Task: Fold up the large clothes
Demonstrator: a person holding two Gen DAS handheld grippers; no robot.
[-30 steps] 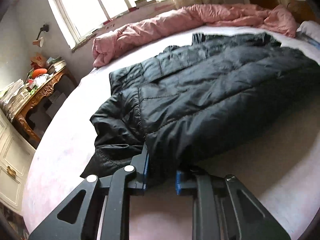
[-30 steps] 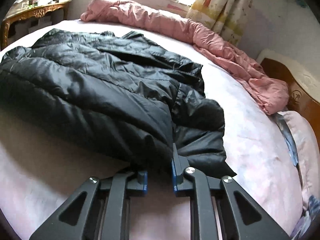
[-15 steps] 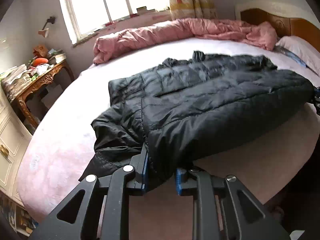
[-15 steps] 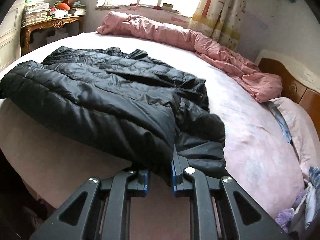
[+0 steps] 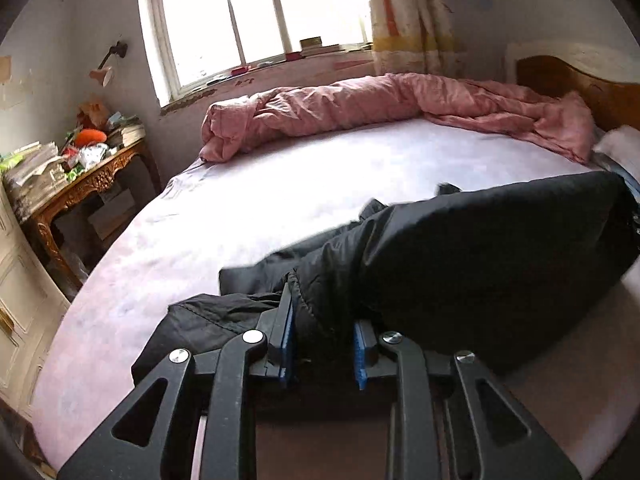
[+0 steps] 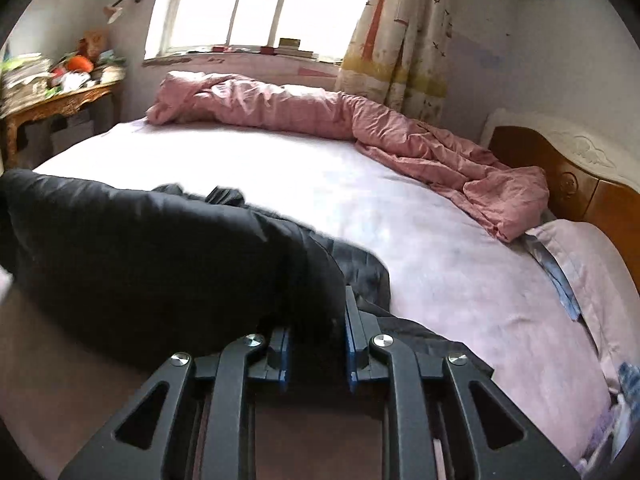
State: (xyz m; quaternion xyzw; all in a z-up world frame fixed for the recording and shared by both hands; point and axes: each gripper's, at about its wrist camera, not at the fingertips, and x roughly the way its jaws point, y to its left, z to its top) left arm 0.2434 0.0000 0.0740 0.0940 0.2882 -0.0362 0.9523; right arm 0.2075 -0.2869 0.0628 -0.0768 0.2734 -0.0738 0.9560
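Note:
A black puffer jacket (image 5: pixel 480 264) lies on the bed, its near edge raised off the pale pink sheet (image 5: pixel 280 200). My left gripper (image 5: pixel 324 332) has that edge bunched between its blue pads, and its jaws are opening slightly with the fabric still pressed between them. A sleeve hangs to the left of it. In the right wrist view the jacket (image 6: pixel 160 264) rises as a dark fold on the left. My right gripper (image 6: pixel 316 340) pinches the other end of the same edge, its jaws also opening a little around the cloth.
A rumpled pink duvet (image 5: pixel 360 108) runs along the far side of the bed under the window. A cluttered carved side table (image 5: pixel 80 184) stands at the left. A wooden headboard (image 6: pixel 560 176) and a pillow (image 6: pixel 580 264) are at the right.
Both grippers have risen with the jacket's near edge, lifting it off the sheet. The raised fold now hides most of the jacket, and both views look more toward the window.

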